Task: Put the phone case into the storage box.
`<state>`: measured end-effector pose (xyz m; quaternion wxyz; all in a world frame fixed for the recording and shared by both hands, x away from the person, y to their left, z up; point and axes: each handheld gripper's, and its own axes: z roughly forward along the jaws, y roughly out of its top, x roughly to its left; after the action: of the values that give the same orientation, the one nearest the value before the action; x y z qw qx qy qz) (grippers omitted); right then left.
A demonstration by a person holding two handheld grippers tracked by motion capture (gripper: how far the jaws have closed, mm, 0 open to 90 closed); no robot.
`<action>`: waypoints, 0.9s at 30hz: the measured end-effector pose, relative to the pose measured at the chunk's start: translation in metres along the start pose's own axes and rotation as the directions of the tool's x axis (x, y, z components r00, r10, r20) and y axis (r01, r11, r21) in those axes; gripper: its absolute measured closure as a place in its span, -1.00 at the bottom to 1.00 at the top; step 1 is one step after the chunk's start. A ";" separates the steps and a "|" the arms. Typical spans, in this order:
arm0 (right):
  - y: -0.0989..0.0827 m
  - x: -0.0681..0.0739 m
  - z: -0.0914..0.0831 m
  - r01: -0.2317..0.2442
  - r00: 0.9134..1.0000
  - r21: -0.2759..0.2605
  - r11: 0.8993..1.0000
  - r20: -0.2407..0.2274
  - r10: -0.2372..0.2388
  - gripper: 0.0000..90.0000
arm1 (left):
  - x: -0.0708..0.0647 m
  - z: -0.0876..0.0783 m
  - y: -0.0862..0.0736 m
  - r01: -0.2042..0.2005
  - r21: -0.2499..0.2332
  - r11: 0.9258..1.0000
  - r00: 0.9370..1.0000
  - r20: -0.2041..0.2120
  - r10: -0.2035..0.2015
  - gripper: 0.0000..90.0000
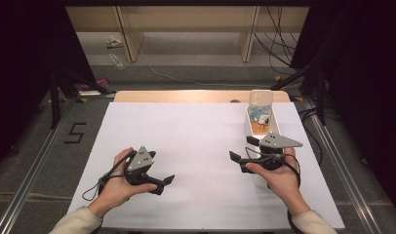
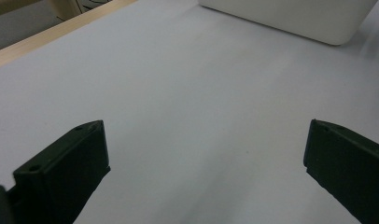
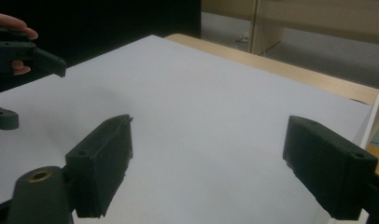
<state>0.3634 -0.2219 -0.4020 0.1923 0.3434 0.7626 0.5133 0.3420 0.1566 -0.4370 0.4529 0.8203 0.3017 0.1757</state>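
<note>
- Two grippers, both spread wide, nothing between the jaws: left gripper [image 1: 168,182], right gripper [image 1: 242,152]; seen also as right gripper [image 3: 206,158] and left gripper [image 2: 204,163] over bare sheet.
- Fingers [image 3: 108,163]: black, blocky, matte, flat-faced pads.
- Just beyond and beside right fingers: white tray [image 1: 248,124], smooth, rounded corners, likely rigid plastic; same white tray [image 2: 318,23] well ahead of left fingers.
- Standing in tray, beyond right fingers: phone case [image 1: 260,105], clear, glossy, printed, upright.
- Under both: white sheet [image 1: 186,146], smooth, matte; wooden table edge [image 1: 186,96] beyond.
- Advised, as judgement: turn right jaws toward case, close on its flat faces, gently; thin glossy shell likely slippery; left to steady tray.
</note>
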 end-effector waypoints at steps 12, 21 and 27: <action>-0.004 0.002 -0.004 0.003 1.000 -0.006 1.000 -0.014 -0.004 -0.62 | 0.000 0.000 0.000 0.000 0.000 1.000 1.000 0.001 0.000 -1.00; -0.005 0.003 -0.008 0.003 1.000 -0.017 1.000 -0.019 -0.003 -0.63 | 0.000 0.000 0.000 0.000 -0.002 1.000 1.000 0.000 0.000 -1.00; -0.007 0.002 -0.011 0.003 1.000 -0.019 1.000 -0.016 -0.003 -0.63 | 0.000 0.000 0.000 0.000 -0.003 1.000 1.000 0.000 0.000 -1.00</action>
<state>0.3524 -0.2289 -0.4040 0.1902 0.3362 0.7598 0.5229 0.3422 0.1571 -0.4367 0.4539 0.8197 0.3016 0.1762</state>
